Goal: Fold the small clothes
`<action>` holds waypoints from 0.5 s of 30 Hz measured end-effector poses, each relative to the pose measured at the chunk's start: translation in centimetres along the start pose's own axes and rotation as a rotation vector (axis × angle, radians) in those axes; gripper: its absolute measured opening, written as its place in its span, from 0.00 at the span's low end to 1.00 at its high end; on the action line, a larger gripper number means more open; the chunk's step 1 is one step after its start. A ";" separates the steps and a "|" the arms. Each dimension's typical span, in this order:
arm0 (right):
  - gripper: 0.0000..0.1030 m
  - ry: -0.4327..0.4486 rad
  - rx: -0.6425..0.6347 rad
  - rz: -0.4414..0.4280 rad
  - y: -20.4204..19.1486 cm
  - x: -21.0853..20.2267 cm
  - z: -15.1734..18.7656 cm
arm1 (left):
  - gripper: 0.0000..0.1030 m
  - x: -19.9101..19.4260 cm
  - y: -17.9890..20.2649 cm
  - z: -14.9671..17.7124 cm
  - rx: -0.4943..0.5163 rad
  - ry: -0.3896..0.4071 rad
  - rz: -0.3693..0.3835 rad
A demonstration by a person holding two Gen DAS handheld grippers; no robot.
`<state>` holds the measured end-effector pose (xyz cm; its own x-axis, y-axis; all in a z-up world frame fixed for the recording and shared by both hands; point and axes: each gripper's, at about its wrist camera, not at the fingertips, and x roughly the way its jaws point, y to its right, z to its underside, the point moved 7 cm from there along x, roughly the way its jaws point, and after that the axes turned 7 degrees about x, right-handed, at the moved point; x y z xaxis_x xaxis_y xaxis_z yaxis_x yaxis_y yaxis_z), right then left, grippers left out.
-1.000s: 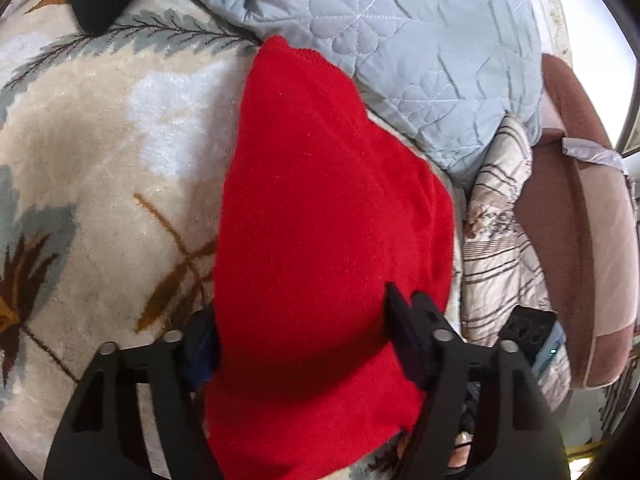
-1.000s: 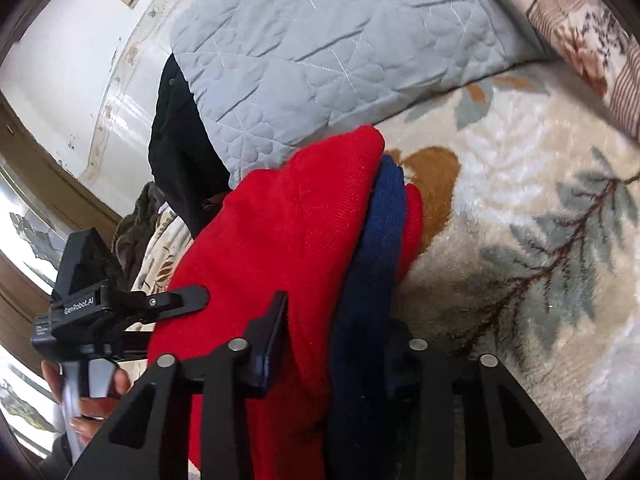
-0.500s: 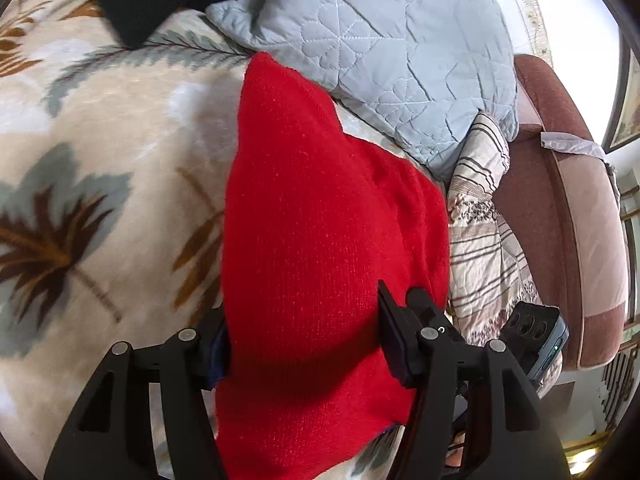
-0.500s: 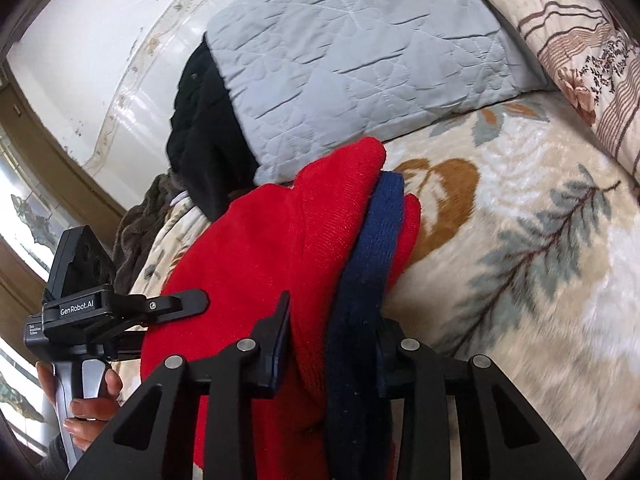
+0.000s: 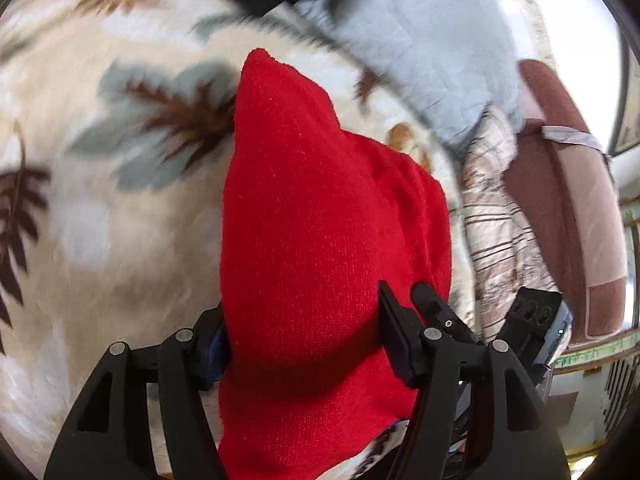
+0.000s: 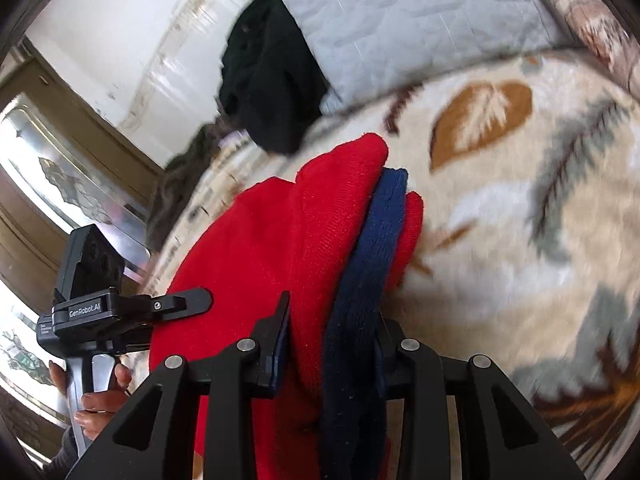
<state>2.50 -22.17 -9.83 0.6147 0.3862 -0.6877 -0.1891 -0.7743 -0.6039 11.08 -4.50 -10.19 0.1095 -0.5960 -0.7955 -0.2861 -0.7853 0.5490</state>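
Note:
A red knitted garment (image 5: 320, 240) with a navy blue band (image 6: 360, 292) is held up above a leaf-patterned blanket (image 5: 100, 200). My left gripper (image 5: 304, 344) is shut on one end of the bundled red cloth. My right gripper (image 6: 332, 344) is shut on the other end, clamping the red layers and the navy band together. In the right wrist view the left gripper (image 6: 132, 308) shows at the left, held by a hand. The garment hangs folded between the two grippers.
A grey quilted pillow (image 6: 400, 20) lies at the head of the bed, with a black garment (image 6: 268, 80) beside it. A striped patterned pillow (image 5: 500, 208) and a brown armchair (image 5: 568, 200) stand to the right. The blanket (image 6: 520, 220) spreads beneath.
Both grippers have carried the red garment away from the grey pillow and out over the blanket. Both grips have stayed shut. The background is blurred from the motion.

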 end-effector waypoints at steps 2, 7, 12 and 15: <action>0.40 0.010 0.011 0.001 0.4 0.0 0.2 | 0.69 0.4 -1.1 0.6 -0.023 0.004 0.022; 0.46 0.078 0.037 0.054 0.9 -2.3 -1.2 | 0.68 -2.2 -1.2 0.8 0.018 0.063 0.037; 0.46 0.167 -0.085 0.068 -1.8 -2.2 -3.6 | 0.68 -3.7 0.9 -0.9 0.161 0.177 -0.124; 0.42 0.183 -0.149 0.107 -2.5 -0.2 -4.6 | 0.68 -1.9 1.3 -1.8 0.225 0.166 -0.234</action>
<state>6.38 -22.61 -6.32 0.7283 0.2117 -0.6517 -0.1535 -0.8765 -0.4563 12.20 -4.65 -7.48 0.3449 -0.4382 -0.8301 -0.4355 -0.8581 0.2720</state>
